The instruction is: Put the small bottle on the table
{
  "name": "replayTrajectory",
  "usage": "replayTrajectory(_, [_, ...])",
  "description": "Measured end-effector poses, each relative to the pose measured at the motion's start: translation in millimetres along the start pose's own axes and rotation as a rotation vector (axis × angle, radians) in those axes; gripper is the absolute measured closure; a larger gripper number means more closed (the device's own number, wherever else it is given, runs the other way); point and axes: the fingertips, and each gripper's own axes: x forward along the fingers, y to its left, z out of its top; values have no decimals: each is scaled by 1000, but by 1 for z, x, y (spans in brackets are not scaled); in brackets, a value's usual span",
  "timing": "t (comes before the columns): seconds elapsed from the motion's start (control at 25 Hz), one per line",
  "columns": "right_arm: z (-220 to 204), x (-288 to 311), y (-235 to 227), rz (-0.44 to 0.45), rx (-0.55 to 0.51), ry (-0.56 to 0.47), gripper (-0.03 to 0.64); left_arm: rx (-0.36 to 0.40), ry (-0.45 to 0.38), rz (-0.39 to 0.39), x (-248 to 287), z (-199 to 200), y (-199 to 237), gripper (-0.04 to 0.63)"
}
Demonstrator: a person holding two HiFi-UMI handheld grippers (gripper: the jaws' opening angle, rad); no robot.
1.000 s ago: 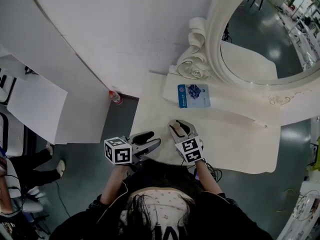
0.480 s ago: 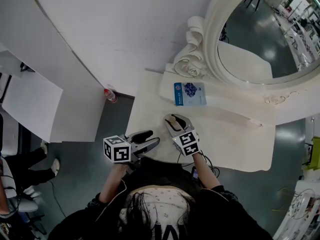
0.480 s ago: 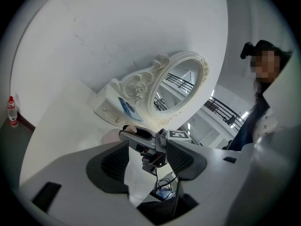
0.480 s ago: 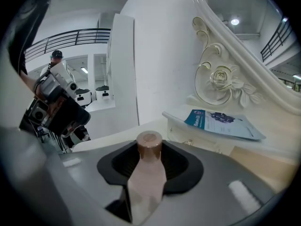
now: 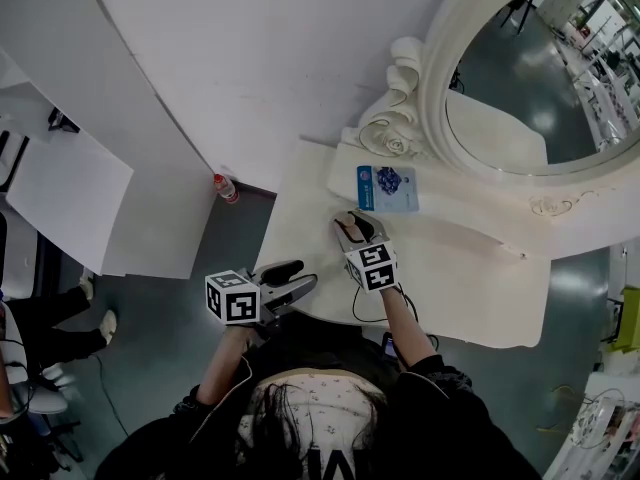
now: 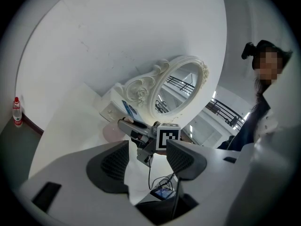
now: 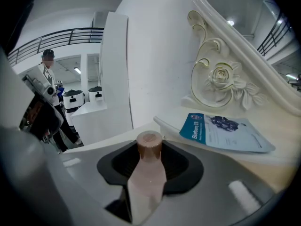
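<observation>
The person stands at the near edge of a cream table point(image 5: 470, 288) with an oval mirror point(image 5: 520, 98) in a carved frame at its back. The right gripper point(image 5: 352, 228) is out over the table's left part, and its jaws are clamped on the small bottle point(image 7: 148, 175). The bottle is pale pink with a brownish cap, and it lies lengthwise between the dark pads with the cap pointing forward, away from the hand. From where I look I cannot tell whether the bottle touches the table top. Just beyond it, a blue packet point(image 5: 387, 189) lies flat on the raised ledge below the mirror, near a carved rose point(image 7: 221, 79). The left gripper point(image 5: 290, 280) hangs off the table's near left edge, over the floor, with its jaws apart and nothing between them. Further left, a red-capped bottle point(image 5: 227, 189) stands on the grey floor against the white wall.
</observation>
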Motion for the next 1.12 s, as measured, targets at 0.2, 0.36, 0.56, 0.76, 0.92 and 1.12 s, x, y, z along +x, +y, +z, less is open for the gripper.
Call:
replayTrajectory(0.2, [0,0,0,-6,33,17,466,3,-10,0,-7,-1,-2,347])
replayTrajectory(0.36, [5,-7,3,-17,69,15,426,7,-8,-1,-14,-3,-3,347])
replayTrajectory(0.56, [16,-36,7,-25,99,-4,426,-6,7,-7,-19,-13,-6,347])
replayTrajectory(0.76, [20,-71,18,-22,124,-27,431,11,25,-25,-16,-22,-10,347])
replayTrajectory(0.92, [27,-100,32,4,149,-80,432,50,58,-43,-6,-31,-18,347])
replayTrajectory(1.12, [32,-135,52,45,162,-118,433,91,68,-57,6,-37,-35,347])
